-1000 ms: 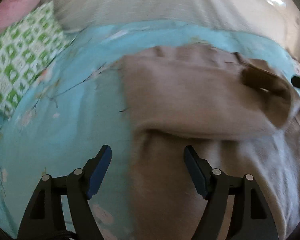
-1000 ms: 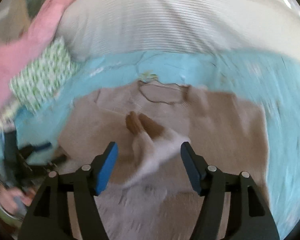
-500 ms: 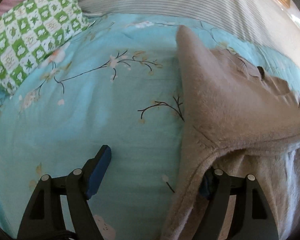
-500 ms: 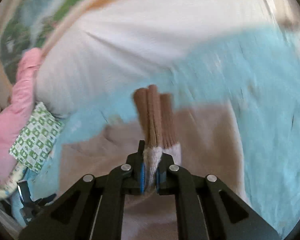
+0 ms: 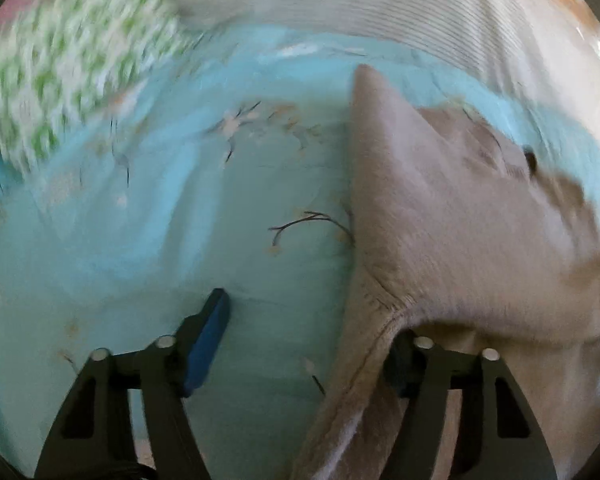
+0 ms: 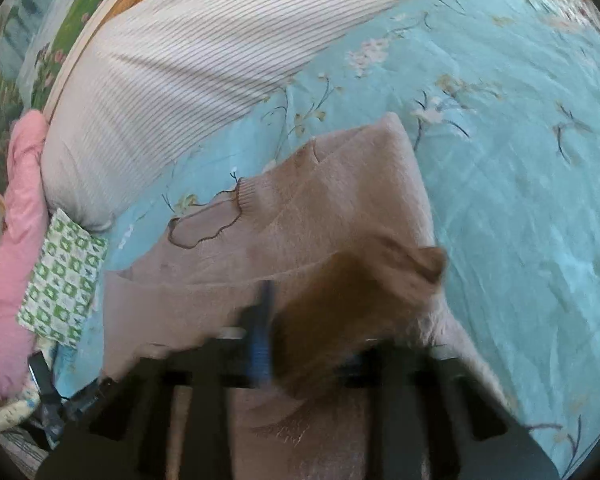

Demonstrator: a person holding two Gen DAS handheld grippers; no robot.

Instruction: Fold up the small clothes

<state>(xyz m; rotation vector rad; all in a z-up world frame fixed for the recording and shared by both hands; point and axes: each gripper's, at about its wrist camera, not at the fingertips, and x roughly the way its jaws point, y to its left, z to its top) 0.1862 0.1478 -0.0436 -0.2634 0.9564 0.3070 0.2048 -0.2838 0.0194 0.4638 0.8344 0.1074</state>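
A beige knit sweater [image 6: 340,200] lies on a turquoise floral bedsheet [image 6: 520,200], neckline [image 6: 204,224] toward the pillow. Its sleeve, with a darker brown cuff [image 6: 340,300], is folded over the body. My right gripper [image 6: 308,344] is blurred, and the cuff sits between its fingers, gripped. In the left wrist view the sweater [image 5: 460,240] fills the right side. Its side edge drapes over the right finger of my left gripper [image 5: 306,354]. These jaws are closing, and the left pad [image 5: 208,344] stands clear of the cloth above bare sheet [image 5: 180,220].
A striped white pillow [image 6: 200,60] lies beyond the sweater. A green checked cloth [image 6: 64,280] and a pink garment [image 6: 16,240] sit at the left. The checked cloth [image 5: 60,80] also shows, blurred, top left in the left wrist view.
My right gripper shut on the sleeve cuff, then swung across and came down over the sweater's body. The left view rolled; the sweater's edge now hangs over the left gripper's right finger, jaws slightly narrower.
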